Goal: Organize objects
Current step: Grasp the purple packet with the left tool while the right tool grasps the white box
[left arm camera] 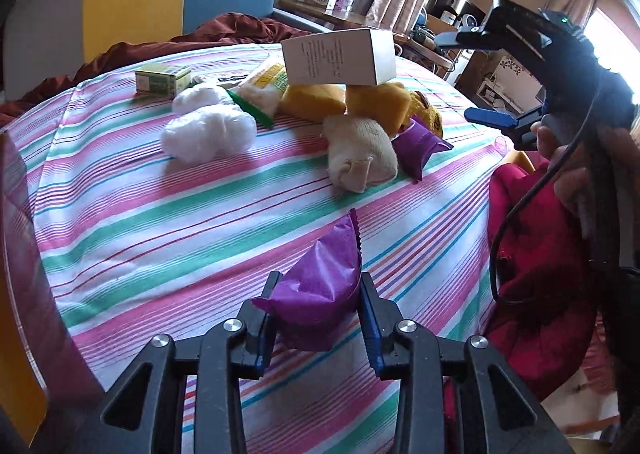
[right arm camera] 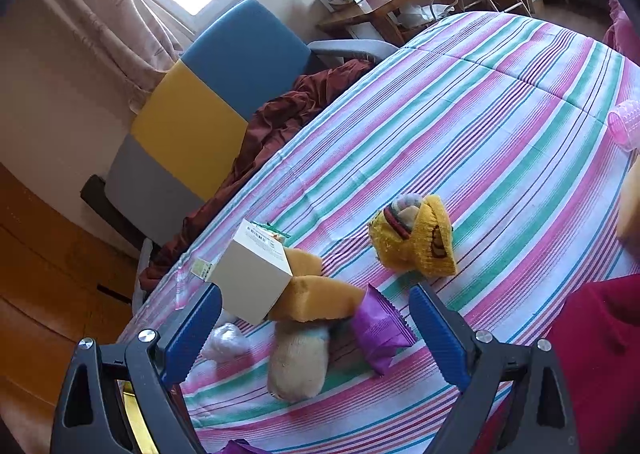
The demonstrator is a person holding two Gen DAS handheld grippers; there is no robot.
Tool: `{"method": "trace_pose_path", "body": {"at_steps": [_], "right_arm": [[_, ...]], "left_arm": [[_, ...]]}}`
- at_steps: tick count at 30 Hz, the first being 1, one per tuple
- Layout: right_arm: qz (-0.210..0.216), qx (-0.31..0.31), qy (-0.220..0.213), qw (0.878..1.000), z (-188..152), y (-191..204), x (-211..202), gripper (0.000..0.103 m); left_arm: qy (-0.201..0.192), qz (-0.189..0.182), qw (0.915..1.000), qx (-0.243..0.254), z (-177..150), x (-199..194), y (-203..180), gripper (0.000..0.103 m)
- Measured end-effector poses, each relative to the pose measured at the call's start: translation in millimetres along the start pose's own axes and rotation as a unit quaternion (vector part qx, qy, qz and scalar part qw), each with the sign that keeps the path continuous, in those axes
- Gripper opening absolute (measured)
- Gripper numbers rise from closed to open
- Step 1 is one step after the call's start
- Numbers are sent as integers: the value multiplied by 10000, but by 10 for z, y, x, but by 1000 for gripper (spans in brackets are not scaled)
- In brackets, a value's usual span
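My left gripper (left arm camera: 318,286) is shut on a purple snack packet (left arm camera: 320,286) and holds it above the striped bedsheet (left arm camera: 160,221). My right gripper (right arm camera: 316,318) is open and empty above a pile of objects; it also shows in the left wrist view (left arm camera: 468,77). The pile holds a white box (left arm camera: 340,55) resting on two yellow sponges (left arm camera: 344,101), a cream rolled sock (left arm camera: 360,151), a second purple packet (right arm camera: 378,330) and a yellow knit hat (right arm camera: 420,242). White cotton bundles (left arm camera: 208,129) and a small green box (left arm camera: 162,79) lie to the left.
A green and yellow packet (left arm camera: 264,87) lies behind the cotton. A maroon blanket (right arm camera: 280,121) and a blue, yellow and grey headboard (right arm camera: 208,101) lie beyond the sheet. Red cloth (left arm camera: 540,274) is at the right. A pink roller (right arm camera: 624,125) sits near the right edge.
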State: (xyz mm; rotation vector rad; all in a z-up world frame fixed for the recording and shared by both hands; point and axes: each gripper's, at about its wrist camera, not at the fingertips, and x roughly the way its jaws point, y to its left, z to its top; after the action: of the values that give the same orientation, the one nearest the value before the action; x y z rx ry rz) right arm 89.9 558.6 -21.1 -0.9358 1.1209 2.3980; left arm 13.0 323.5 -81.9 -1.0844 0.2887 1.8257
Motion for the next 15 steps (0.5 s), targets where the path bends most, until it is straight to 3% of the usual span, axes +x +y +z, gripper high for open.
{"method": "trace_pose_path", "body": {"at_steps": [5,8,12,15], "right_arm": [[-401,-963,444,9936,133,420,144,96],[-564,-1800,546,9805,287,862,209,96],[-1126,-2991,1036,9419,400,1400,543,96],[-1880,-3766,1585,8931,322,1584,953,95]], "left_arm": [[-16,88,10000,-31,-61,-49,44,36],[-54,88,9999,-73,-89,-78,79,36],[-114,46,9999,-53,-105,-135,66,36],[-187,49,9998,-36,-121,-199,65,37]]}}
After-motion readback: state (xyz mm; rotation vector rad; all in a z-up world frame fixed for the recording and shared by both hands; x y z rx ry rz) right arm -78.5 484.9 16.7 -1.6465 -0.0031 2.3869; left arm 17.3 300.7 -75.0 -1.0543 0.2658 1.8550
